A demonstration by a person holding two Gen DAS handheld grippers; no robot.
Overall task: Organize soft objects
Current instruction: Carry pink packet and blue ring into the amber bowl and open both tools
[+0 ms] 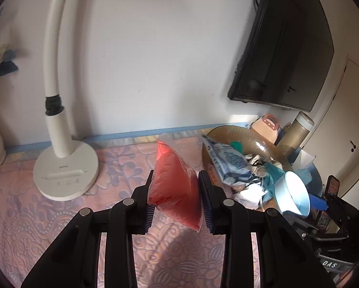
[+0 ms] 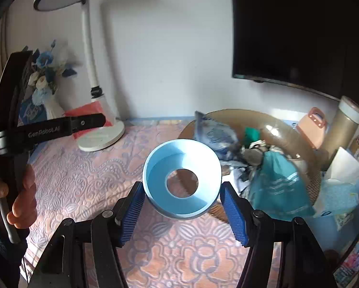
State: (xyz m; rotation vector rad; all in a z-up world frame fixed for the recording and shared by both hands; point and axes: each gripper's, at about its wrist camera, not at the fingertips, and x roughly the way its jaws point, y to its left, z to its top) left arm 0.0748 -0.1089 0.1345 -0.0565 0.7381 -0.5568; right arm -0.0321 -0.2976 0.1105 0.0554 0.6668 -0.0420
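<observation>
Both wrist cameras look forward and slightly down along their tongs, close over the patterned worktop point(image 1: 59, 220), toward the white wall. Both share the lamp base point(image 1: 66, 175) at left and the brown bowl point(image 2: 287, 129) at right.

The left gripper point(image 1: 175, 199) sits at the lower centre of its frame, its blue pads pressed against both sides of a red bag point(image 1: 177, 192). The right gripper point(image 2: 183, 212), lower centre, clamps a light blue ring point(image 2: 182, 178) between its pads. A bare hand point(image 2: 16, 192) grips the left gripper's handle at the left edge of the right wrist view.
</observation>
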